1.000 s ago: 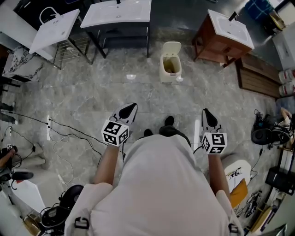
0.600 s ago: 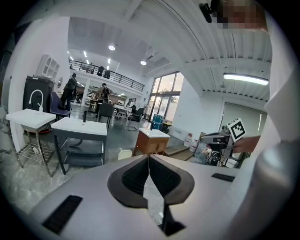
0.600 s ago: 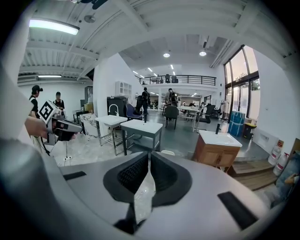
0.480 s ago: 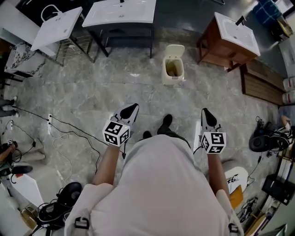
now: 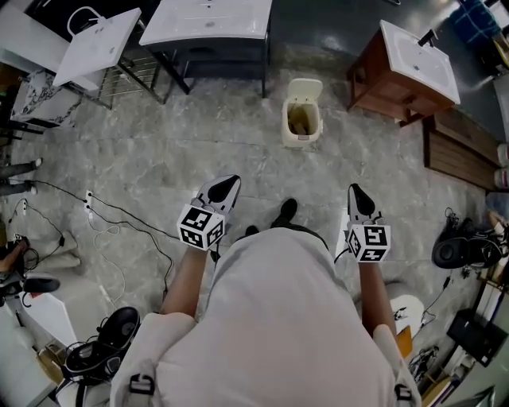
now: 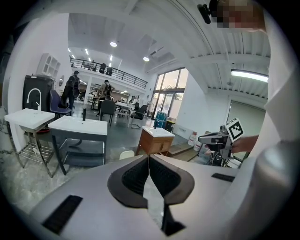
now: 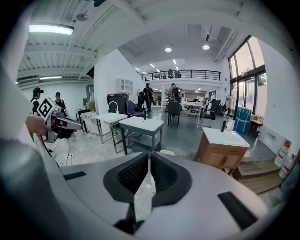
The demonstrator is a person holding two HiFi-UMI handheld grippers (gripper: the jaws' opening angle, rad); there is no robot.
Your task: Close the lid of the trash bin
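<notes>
The cream trash bin (image 5: 303,121) stands on the marble floor ahead of me, its lid (image 5: 305,87) tipped up and back, the inside showing. My left gripper (image 5: 225,185) and right gripper (image 5: 355,193) are held level in front of my body, well short of the bin, both shut and holding nothing. In the left gripper view the shut jaw tips (image 6: 148,157) point toward the bin, whose lid (image 6: 126,154) peeks above them. In the right gripper view the lid (image 7: 167,153) shows just past the shut tips (image 7: 149,153).
Two white basin tables (image 5: 211,20) (image 5: 99,40) stand behind and left of the bin, a wooden vanity (image 5: 406,67) to its right. Cables (image 5: 119,215) trail over the floor at left. A wooden platform (image 5: 461,155) and gear (image 5: 461,246) lie at right.
The bin and the furniture have slid a little nearer and to the right in the head view as I walk forward. Both grippers stay shut and hold their places in front of me.
</notes>
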